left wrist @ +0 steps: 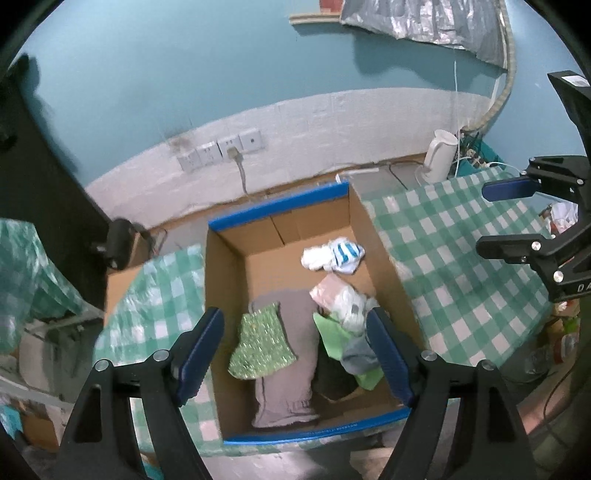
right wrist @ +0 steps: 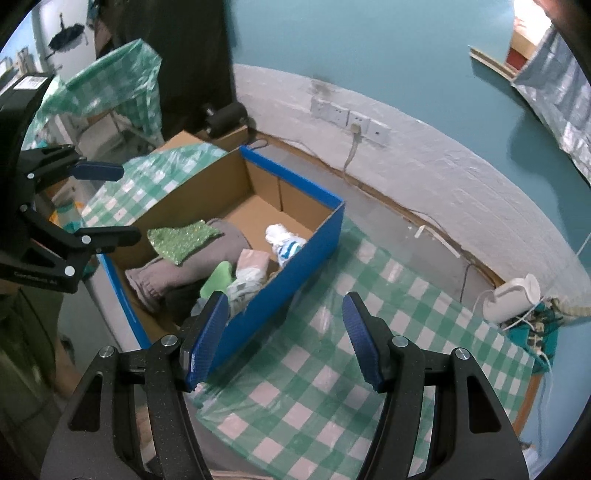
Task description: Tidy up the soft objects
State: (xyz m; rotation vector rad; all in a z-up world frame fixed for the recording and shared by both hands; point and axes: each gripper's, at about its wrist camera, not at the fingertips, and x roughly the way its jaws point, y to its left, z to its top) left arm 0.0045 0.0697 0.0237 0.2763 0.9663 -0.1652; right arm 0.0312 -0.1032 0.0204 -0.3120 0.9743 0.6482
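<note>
A desk [right wrist: 332,373] covered by a green-and-white checked plastic cloth stands against a wall painted teal above and white below, with a brown strip where the wall meets the surface. A row of white sockets [left wrist: 221,149] sits on the white band, one holding a plug whose grey cable hangs down behind the desk. An open cardboard box [left wrist: 225,295] with blue outer faces and blue rim tape sits on the cloth, its long axis running toward the wall. Inside it the soft things lie loose: a grey-mauve garment [left wrist: 286,354] stretched along the floor of the box, a green sparkly cloth [left wrist: 260,345] laid on top of it, a plain light-green cloth [left wrist: 332,334] beside them, a pink and white bundle [left wrist: 340,295] against the right wall, a dark item near the front corner, and a white and blue-striped bundle [left wrist: 332,256] alone toward the far end. The left gripper [left wrist: 295,354] hangs above the near end of the box with its blue pads wide apart and nothing between them. The right gripper [right wrist: 284,336] hovers over the bare checked cloth just beside the box's blue side, its pads likewise spread and empty. A white electric kettle [right wrist: 511,299] stands at the far right end near a tangle of cables. Silver foil sheeting [left wrist: 424,18] hangs high on the teal wall, and a dark panel [left wrist: 40,192] rises to the left.
</note>
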